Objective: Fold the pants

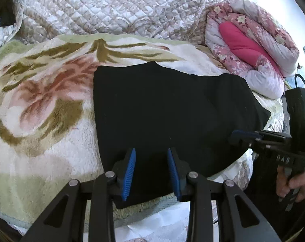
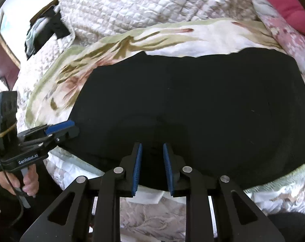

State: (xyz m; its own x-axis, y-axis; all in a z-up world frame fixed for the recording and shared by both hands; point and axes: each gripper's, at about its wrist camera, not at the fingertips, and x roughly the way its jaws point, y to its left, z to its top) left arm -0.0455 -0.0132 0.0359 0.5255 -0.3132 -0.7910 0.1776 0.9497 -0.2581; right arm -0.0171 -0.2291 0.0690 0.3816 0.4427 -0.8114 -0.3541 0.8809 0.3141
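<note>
"GenRobot.AI" reads on the left gripper (image 2: 60,130) at the right wrist view's left edge. Only that view shows a dark bundle (image 2: 44,33) upper left. The black pants (image 1: 172,109) lie folded at frame centre on the floral blanket (image 1: 41,100). Both the left and the right gripper (image 2: 152,166) stand spread, pinching nothing.

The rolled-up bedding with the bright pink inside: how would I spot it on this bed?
Start at the fleece blanket with the big flower print, where the black pants lie folded. Look past the pants' far right corner: the rolled quilt sits there. Unlike the pale quilted bedspread behind, it has small pink flowers and a hot-pink core.
</note>
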